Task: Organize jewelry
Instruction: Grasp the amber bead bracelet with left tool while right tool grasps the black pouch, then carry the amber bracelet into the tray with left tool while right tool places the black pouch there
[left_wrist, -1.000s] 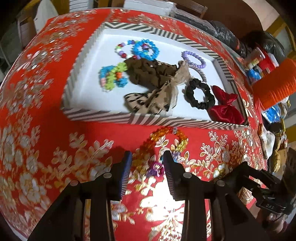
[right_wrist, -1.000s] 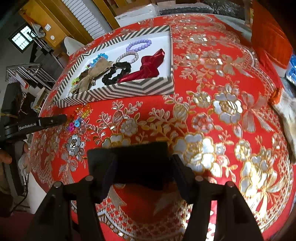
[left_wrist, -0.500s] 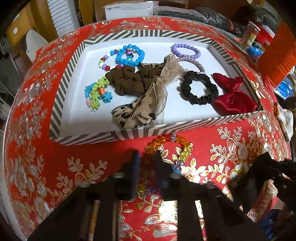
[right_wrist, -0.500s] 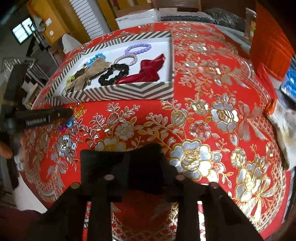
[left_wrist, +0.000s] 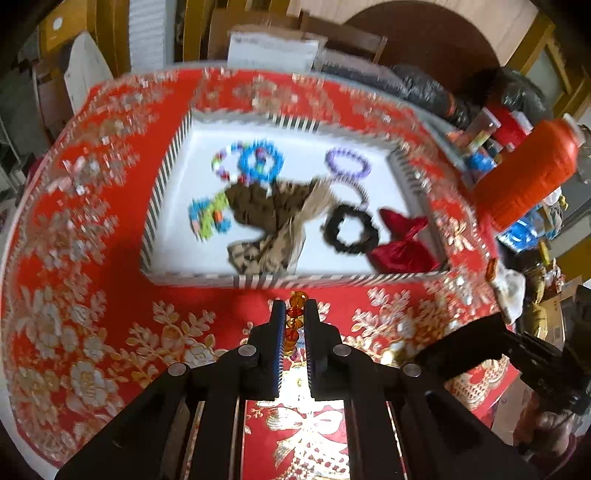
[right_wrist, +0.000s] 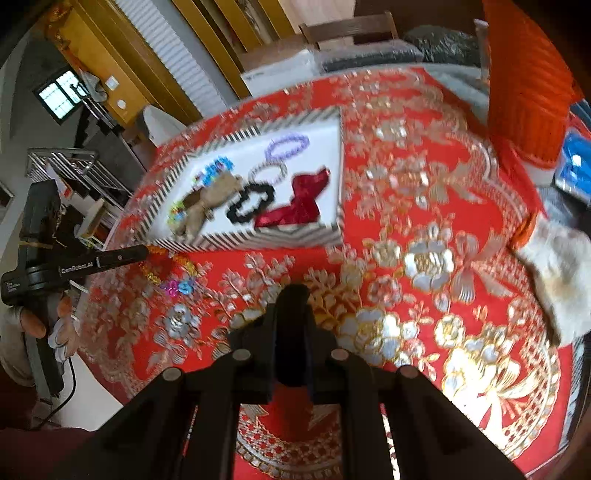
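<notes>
My left gripper (left_wrist: 294, 308) is shut on an amber bead bracelet (left_wrist: 294, 316) and holds it above the red cloth, just in front of the striped tray (left_wrist: 162, 192). From the right wrist view the bracelet (right_wrist: 173, 273) hangs from the left gripper (right_wrist: 146, 251), its lower end near the cloth. The tray (right_wrist: 295, 236) holds bead bracelets, a brown scrunchie (left_wrist: 258, 206), a black scrunchie (left_wrist: 351, 230) and a red bow (left_wrist: 402, 247). My right gripper (right_wrist: 293, 295) is shut and empty, low over the cloth at the front.
An orange ribbed container (left_wrist: 524, 181) and clutter stand right of the tray. A white cloth (right_wrist: 565, 273) lies at the table's right edge. A chair and boxes stand behind the table.
My left gripper closed on the amber bracelet and lifted it off the cloth. My right gripper closed from open to shut.
</notes>
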